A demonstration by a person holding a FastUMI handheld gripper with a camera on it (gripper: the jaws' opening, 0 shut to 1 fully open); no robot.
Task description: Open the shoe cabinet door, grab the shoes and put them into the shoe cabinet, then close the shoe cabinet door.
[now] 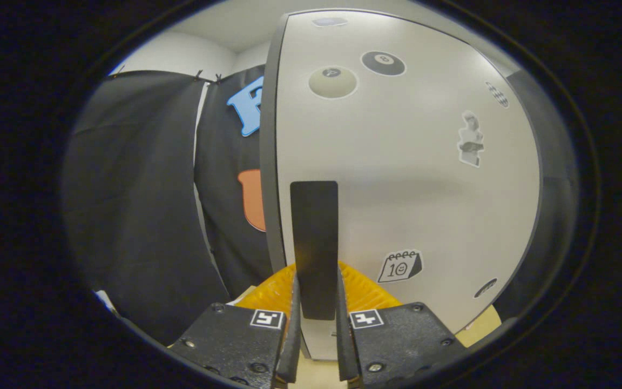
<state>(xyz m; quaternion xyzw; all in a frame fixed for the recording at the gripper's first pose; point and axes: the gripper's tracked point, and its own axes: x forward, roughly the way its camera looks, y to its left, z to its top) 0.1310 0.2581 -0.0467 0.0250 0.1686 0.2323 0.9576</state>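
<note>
The white shoe cabinet door point(397, 178) stands right in front of me, dotted with stickers. A dark flat handle point(314, 243) runs upright along the door's left edge. My gripper point(315, 289) is shut on that handle, with one finger pressed to each side of its lower end. The door's dark left edge point(266, 151) faces me, so it looks slightly swung out. No shoes are in sight.
Black cloth point(143, 216) hangs as the booth wall to the left of the cabinet. A pale floor or base strip point(481, 327) shows below the door at the right. A white wall and ceiling point(192, 51) rise above the cloth.
</note>
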